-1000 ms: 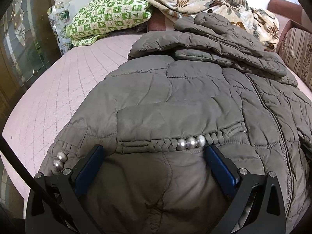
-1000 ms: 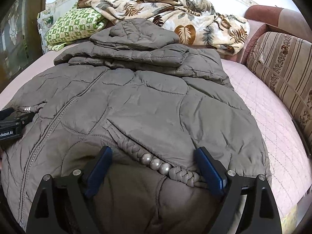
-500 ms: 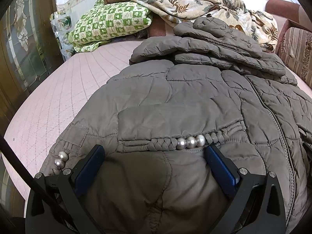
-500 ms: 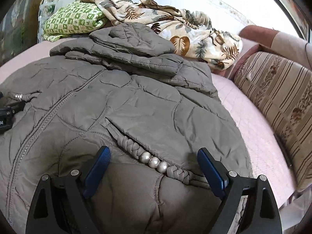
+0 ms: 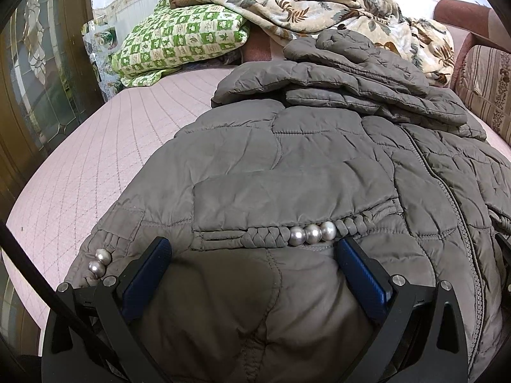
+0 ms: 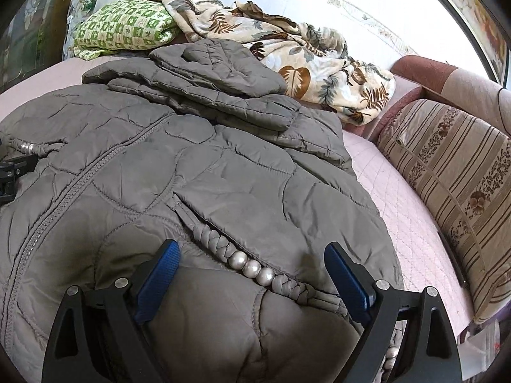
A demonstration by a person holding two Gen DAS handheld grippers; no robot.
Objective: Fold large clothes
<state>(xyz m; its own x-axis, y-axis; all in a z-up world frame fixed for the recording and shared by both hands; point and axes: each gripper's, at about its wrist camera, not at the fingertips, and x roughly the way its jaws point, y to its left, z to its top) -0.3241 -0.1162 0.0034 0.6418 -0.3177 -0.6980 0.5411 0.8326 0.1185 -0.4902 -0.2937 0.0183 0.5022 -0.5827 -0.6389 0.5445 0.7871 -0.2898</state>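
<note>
A grey quilted jacket lies front up on the pink bed, zipper shut, its sleeves and hood folded in at the far end. My left gripper is open at the jacket's near left hem, and padded fabric bulges between its blue pads just below a braided pocket trim with three pearls. My right gripper is open the same way at the near right hem, below the other pearl trim. The left gripper's black body shows at the left edge of the right wrist view.
Pink quilted bedding extends left of the jacket. A green checked pillow and a leaf-print blanket are piled at the far end. A striped cushion lines the right side, and a glass-panelled door stands at the left.
Both views have risen and tilted, showing more of the bed's far end and the striped cushion. The near hem keeps its place between each pair of fingers.
</note>
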